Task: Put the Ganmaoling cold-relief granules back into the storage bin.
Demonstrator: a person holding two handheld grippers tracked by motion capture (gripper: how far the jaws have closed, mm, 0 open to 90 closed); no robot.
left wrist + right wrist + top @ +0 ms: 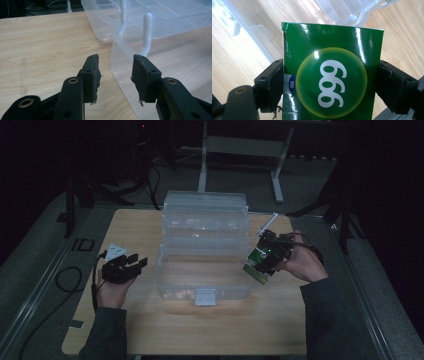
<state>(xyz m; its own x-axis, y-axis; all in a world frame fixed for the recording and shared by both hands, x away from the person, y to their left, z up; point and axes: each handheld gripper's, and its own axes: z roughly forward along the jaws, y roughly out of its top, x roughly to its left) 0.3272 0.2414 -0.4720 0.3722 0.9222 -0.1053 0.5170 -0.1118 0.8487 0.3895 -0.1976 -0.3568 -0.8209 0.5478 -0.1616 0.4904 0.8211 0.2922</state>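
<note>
A clear plastic storage box (205,245) with tiered trays stands open in the middle of the wooden table (200,330). My right gripper (265,257) is at the box's right side, shut on a glossy green carton (258,261). In the right gripper view the green carton (332,75) carries a yellow circle with white "999", and the jaws press its two sides. My left gripper (131,263) hovers left of the box, open and holding nothing. In the left gripper view the left gripper (115,75) faces the box's clear corner (122,65) and a white hinge arm (147,32).
A white latch (205,297) sits on the box's front wall. A small white card (116,251) lies on the table by the left hand. A thin white stick (267,225) lies behind the right gripper. Bare tabletop stretches in front of the box; table legs stand beyond.
</note>
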